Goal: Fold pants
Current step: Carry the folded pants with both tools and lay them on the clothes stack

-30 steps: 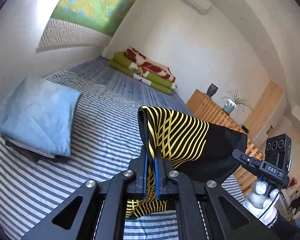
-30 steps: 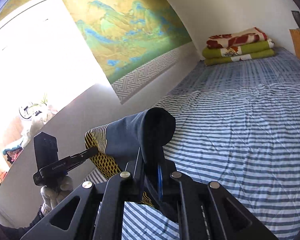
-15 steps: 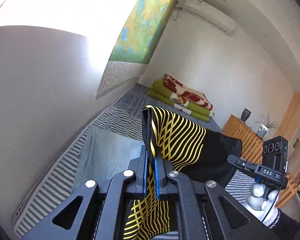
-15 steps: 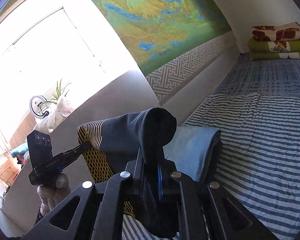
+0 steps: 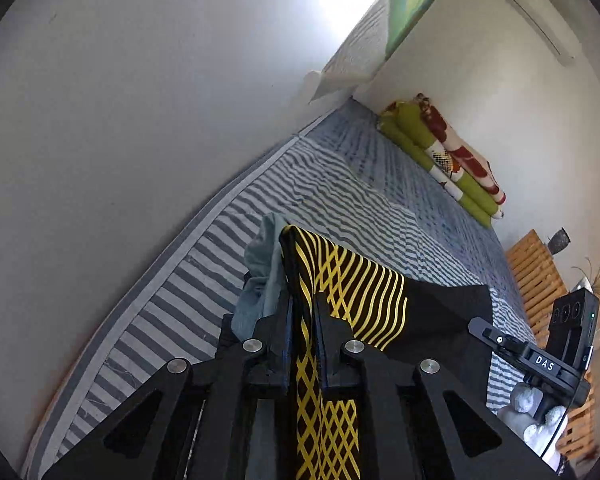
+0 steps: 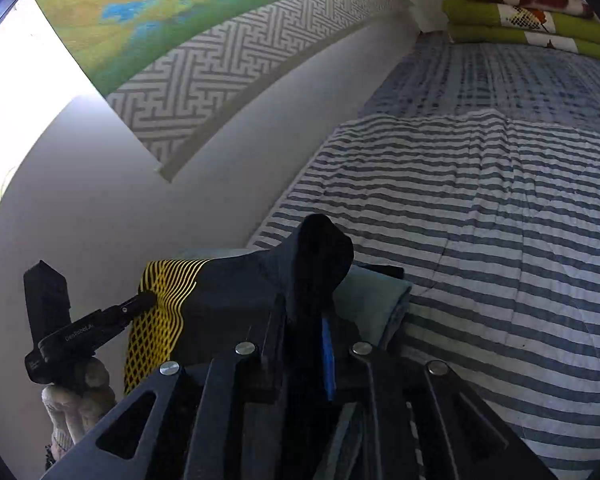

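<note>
The striped bed [image 6: 480, 240] runs along the wall. Near its wall-side edge, black-and-yellow pants [image 5: 364, 296] hang stretched above a folded blue cloth [image 6: 374, 300], clamped between the left gripper [image 5: 302, 312] and right gripper [image 6: 304, 304].

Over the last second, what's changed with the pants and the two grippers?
Both grippers swung toward the wall, carrying the pants over the folded blue cloth. Nothing was let go: the left gripper still pinches the yellow-striped end and the right gripper the dark end. The striped bed sheet is unchanged.
</note>
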Demonstrator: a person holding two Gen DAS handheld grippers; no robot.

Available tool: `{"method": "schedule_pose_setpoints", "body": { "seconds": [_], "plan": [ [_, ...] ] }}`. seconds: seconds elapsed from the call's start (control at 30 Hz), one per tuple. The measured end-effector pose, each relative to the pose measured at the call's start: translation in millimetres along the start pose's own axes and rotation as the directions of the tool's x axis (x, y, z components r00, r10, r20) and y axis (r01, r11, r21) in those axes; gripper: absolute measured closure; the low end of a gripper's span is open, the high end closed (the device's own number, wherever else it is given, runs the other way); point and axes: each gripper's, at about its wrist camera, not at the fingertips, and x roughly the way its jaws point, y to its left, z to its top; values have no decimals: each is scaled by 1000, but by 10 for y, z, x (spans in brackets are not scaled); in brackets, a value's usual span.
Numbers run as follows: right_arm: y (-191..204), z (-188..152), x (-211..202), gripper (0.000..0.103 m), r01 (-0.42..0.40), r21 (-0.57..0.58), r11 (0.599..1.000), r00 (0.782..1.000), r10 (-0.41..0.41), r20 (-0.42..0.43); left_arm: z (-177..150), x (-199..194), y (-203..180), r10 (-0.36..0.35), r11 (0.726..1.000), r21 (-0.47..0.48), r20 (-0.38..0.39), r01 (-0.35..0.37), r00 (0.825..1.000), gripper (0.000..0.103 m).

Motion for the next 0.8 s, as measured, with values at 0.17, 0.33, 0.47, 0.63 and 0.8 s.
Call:
{"method": "schedule_pose_setpoints", "body": {
  "seconds": [0.17,0.33,0.47,0.63,0.8],
  "plan": [
    [-147,70,-290,73,103,37,994,991,-106,79,79,-270,112,30,1000,1,79,-30,996,86],
    [110,-213,-640,73,-30,-61,998,997,34,75,-168,-676,-338,-2,985,172,84,-13,996,86],
    [447,-605,-667,73,-21,-182,983,1000,23,7,-580,-757,-581,5,967,254,-13,-1,1000,86],
    [523,-1030,-597,73,27,-228,973,991,-56,-120,-966,-695,-489,144,963,245,-113,-113,983,86],
    [512,-1375,-1003,73,74,-244,967,984,-111,-142,-1320,-974,-441,171,971,189,-125,-145,977,86]
  ]
}}
